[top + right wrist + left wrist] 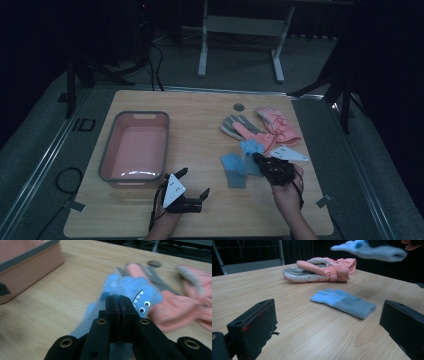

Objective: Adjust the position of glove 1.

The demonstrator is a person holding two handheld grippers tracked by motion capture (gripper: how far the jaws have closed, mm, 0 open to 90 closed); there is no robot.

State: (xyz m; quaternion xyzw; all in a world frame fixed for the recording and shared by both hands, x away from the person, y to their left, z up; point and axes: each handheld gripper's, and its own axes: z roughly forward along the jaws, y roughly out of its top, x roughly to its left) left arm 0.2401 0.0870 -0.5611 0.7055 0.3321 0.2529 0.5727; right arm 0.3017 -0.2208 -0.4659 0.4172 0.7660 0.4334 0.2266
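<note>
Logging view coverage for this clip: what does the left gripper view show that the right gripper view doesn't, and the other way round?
Left gripper view alone: its own two black jaws standing wide apart, and a second blue glove lying flat on the table, apart from the pink gloves.

Right gripper view alone: the right gripper with jaws closed on the shark-face blue glove, its teeth and googly eyes, plus the pink basket and the table's round hole.

Both: the wooden table, the pink gloves, and the held blue glove, which the left gripper view shows lifted above the table.
</note>
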